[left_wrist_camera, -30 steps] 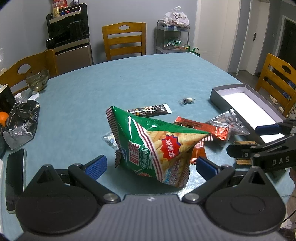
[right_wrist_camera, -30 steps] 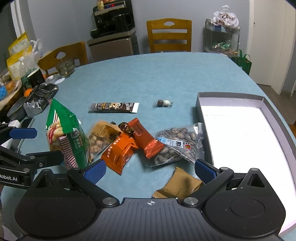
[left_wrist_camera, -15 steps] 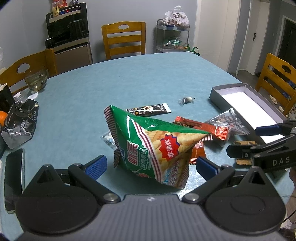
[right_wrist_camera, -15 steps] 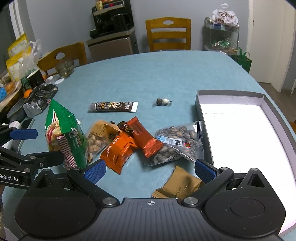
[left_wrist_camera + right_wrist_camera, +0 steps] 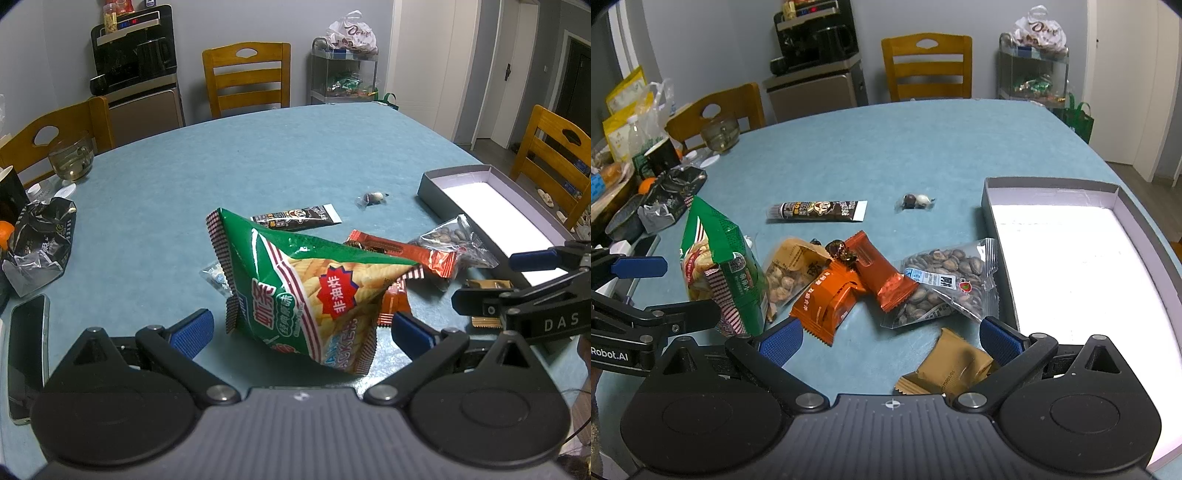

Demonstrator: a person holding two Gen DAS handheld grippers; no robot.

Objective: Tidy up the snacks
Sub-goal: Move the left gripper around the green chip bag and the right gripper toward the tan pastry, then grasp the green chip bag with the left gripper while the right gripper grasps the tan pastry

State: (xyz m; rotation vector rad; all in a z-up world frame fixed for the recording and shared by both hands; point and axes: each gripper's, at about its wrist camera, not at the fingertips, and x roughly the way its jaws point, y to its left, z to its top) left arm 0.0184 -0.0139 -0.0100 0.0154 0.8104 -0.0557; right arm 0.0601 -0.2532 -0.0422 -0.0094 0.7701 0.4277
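Table (image 5: 849, 155): snacks loose beside empty box (image 5: 1123, 206), awaiting sorting.
Left claw (image 5: 301, 328): spread, straddling green chip bag (image 5: 306, 291).
Right claw (image 5: 890, 338): spread, empty.

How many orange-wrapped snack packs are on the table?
2: a bright orange pack beside the green chip bag, and a darker orange pack overlapping the seed packet. Others may be hidden.

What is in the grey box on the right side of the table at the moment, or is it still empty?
Empty, as far as visible: the grey box shows only a bare white floor, and the snacks, such as the seed packet, lie outside it on the table.
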